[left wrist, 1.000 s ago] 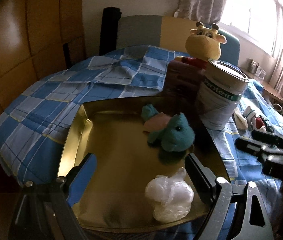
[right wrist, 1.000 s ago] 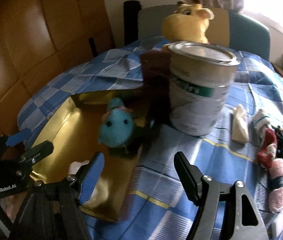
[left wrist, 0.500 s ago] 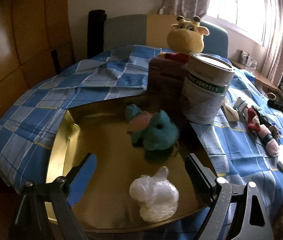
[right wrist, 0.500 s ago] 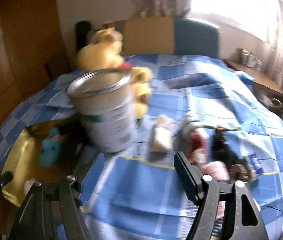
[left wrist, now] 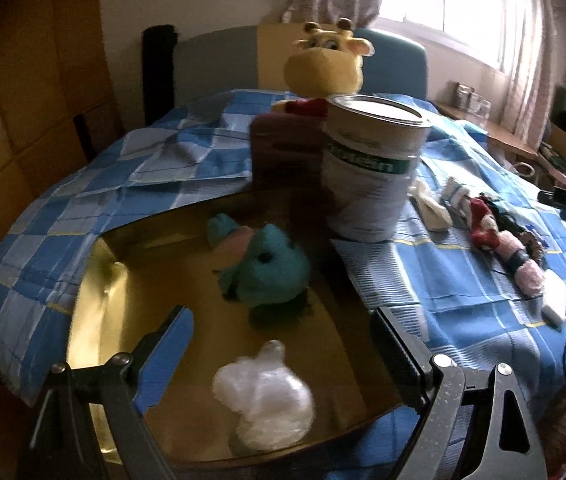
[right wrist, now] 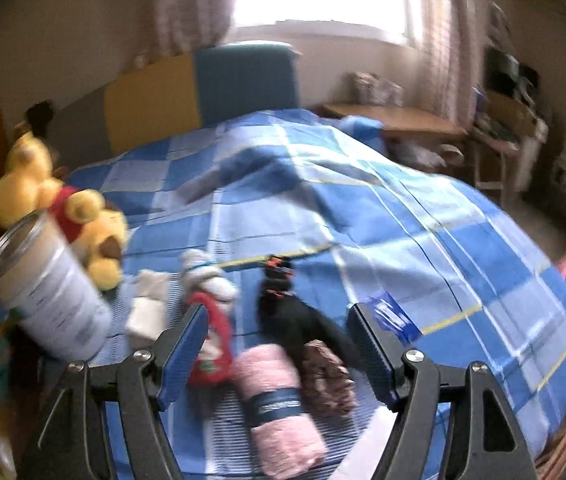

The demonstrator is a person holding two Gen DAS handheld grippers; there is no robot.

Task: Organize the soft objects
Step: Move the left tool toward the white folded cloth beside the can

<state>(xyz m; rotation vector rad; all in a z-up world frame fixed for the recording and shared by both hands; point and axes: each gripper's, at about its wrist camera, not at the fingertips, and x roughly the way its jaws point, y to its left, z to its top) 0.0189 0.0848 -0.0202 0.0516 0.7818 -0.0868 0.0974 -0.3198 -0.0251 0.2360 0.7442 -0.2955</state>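
One blue checked bedspread [right wrist: 423,216]. One gold tray [left wrist: 95,300] near left, holding one teal plush [left wrist: 271,276] and one white plastic-wrapped bundle [left wrist: 263,404]. One yellow plush [left wrist: 325,66] far, behind one can [left wrist: 371,176] lettered "…otein". One rolled pink towel [right wrist: 279,404] near right, among small soft items. Left gripper [left wrist: 283,344] wide, empty, over tray. Right gripper [right wrist: 279,340] wide, empty, over towel.

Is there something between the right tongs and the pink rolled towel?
Nothing visible. The right tongs stand open directly over the pink rolled towel; a red item and a brown item lie beside it.
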